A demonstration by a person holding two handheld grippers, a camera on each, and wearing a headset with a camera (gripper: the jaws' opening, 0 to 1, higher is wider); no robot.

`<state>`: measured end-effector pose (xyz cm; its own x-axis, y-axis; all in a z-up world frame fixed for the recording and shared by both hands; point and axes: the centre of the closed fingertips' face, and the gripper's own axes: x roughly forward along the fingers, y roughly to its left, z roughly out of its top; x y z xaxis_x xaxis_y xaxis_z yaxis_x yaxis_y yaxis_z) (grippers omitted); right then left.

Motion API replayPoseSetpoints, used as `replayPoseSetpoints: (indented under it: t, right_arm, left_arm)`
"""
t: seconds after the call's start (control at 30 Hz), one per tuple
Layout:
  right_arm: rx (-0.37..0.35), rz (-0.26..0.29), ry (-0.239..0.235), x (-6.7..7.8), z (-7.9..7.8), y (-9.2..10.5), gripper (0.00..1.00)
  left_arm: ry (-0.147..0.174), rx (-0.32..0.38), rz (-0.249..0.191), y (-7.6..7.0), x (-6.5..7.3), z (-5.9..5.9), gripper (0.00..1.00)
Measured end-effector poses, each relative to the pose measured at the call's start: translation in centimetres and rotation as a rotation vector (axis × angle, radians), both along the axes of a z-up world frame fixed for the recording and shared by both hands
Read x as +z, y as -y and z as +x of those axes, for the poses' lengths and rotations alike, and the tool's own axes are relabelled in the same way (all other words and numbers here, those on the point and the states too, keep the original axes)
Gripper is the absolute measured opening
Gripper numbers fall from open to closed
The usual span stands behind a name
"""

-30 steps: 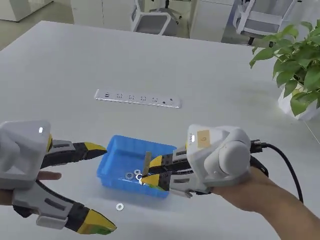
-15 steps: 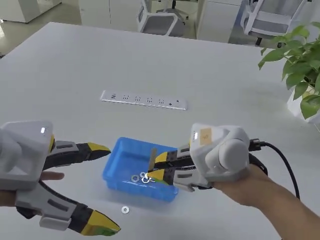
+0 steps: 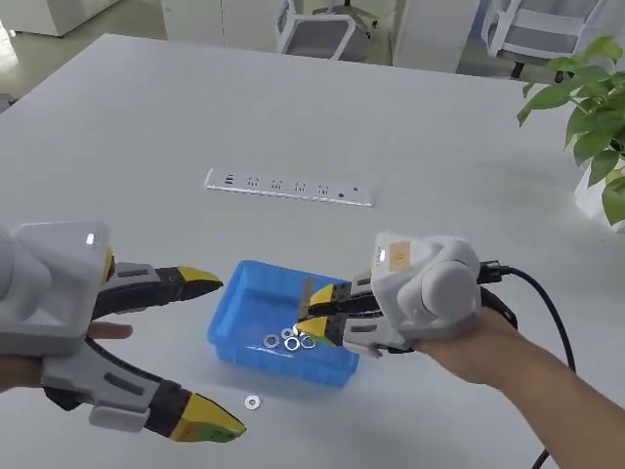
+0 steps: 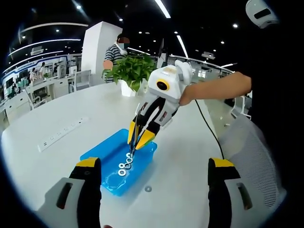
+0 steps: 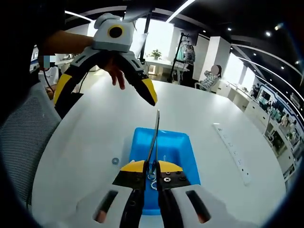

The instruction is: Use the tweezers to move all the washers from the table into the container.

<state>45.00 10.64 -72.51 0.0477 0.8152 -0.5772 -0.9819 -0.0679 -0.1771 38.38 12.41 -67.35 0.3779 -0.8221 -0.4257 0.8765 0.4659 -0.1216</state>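
Near the splayed left gripper (image 3: 217,354), one flat washer (image 3: 253,402) could be flicked away — by tweezers (image 3: 305,293) clenched in the right gripper (image 3: 311,327).

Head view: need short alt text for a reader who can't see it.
The right gripper, shut on tweezers, hangs over a blue container that holds several washers. A loose washer lies on the white table just outside the container, near the open left gripper.

Container (image 3: 278,363): blue. Washers (image 3: 293,340): silver. Bench (image 3: 410,127): pale grey-white, plain. Left claw (image 3: 217,355) and right claw (image 3: 305,328): white bodies, black jaws, yellow tips. Tweezers (image 3: 306,293): dull grey metal. Power strip (image 3: 289,187): white. Plant (image 3: 586,107): green.
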Motion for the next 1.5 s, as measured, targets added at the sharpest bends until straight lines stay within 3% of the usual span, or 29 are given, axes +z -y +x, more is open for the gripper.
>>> replayPoseSetpoints:
  t: [0.47, 0.93, 1.07, 1.23, 1.5]
  right_arm:
    - [0.013, -0.049, -0.012, -2.5, 0.6, 0.2, 0.09]
    - [-0.007, -0.059, -0.031, -3.7, 0.9, 0.4, 0.09]
    - [-0.012, -0.050, -0.040, -3.7, 1.1, 0.3, 0.09]
    - [-0.011, -0.048, -0.042, -3.8, 1.1, 0.2, 0.09]
    - [-0.014, -0.045, -0.045, -3.8, 1.1, 0.4, 0.09]
  left_arm:
    - [0.002, -0.018, 0.015, 0.9, -0.4, 1.3, 0.94]
    - [0.031, -0.048, 0.008, 2.6, -0.1, 4.1, 0.67]
    - [0.035, -0.050, 0.034, 2.6, -0.7, 4.8, 0.51]
    - [0.049, -0.061, 0.075, 2.8, -1.4, 5.4, 0.43]
    - [0.049, -0.070, 0.074, 3.4, -1.8, 6.4, 0.31]
